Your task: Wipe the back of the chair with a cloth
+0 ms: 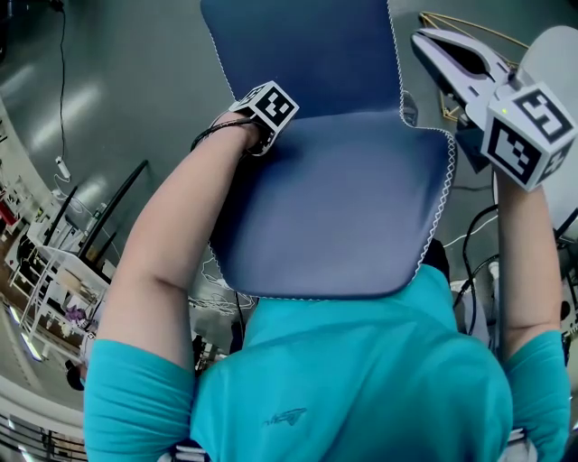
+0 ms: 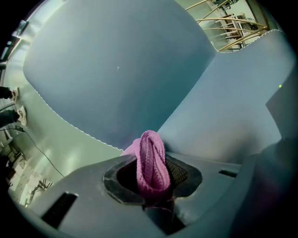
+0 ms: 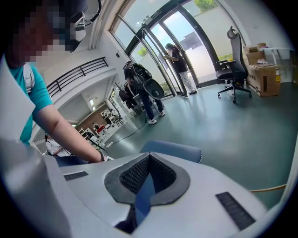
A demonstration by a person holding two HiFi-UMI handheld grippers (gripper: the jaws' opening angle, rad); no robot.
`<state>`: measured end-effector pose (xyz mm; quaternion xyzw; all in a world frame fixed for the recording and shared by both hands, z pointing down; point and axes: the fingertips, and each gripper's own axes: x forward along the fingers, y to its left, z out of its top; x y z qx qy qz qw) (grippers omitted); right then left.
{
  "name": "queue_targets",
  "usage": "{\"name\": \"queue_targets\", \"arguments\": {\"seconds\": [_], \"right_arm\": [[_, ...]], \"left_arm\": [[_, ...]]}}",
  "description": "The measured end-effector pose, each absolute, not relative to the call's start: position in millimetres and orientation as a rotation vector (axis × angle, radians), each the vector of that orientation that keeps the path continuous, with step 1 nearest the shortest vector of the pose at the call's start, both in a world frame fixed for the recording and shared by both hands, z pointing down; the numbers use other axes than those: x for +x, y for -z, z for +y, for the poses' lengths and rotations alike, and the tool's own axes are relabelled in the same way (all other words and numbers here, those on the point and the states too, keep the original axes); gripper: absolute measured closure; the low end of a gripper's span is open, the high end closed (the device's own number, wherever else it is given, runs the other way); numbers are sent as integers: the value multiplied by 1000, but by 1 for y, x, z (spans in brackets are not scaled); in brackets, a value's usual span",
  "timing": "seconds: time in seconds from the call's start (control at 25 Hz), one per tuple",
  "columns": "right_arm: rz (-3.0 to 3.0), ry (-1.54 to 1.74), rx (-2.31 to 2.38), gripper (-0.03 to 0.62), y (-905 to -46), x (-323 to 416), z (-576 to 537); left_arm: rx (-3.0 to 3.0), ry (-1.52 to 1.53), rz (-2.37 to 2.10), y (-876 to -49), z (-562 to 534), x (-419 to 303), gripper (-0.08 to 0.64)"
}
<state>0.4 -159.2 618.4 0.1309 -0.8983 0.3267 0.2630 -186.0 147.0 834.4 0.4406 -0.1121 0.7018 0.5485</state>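
A blue chair (image 1: 343,207) with white stitched edges fills the middle of the head view, a nearer panel joined to a farther panel (image 1: 307,45). My left gripper (image 1: 266,113) sits at the chair's left edge by the fold, its jaws hidden behind the panel. In the left gripper view that gripper (image 2: 151,175) is shut on a bunched pink cloth (image 2: 151,158), close to the chair's panels (image 2: 116,69). My right gripper (image 1: 433,45) is raised off the chair's right side, shut with nothing in it (image 3: 148,160). The chair's edge (image 3: 172,149) shows just past its jaws.
Wire racks (image 1: 54,289) stand at the left and cables (image 1: 474,244) lie on the floor at the right. A yellow wire frame (image 1: 461,23) is beyond the right gripper. Farther off are people (image 3: 144,93) near glass doors, an office chair (image 3: 233,69) and cardboard boxes (image 3: 263,74).
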Motion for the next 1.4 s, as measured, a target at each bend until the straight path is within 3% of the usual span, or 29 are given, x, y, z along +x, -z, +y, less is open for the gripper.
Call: {"name": "queue_targets", "arguments": {"seconds": [0.8,1.4], "right_arm": [[-2445,-901,396,594,-602,6,-166],[-2456,-896,402,594,-602,26,-167]], "left_arm": [[1114,-1638,-296,-827,130,-167,453],[1202,-1437,-340,-828,95,-88,453]]}}
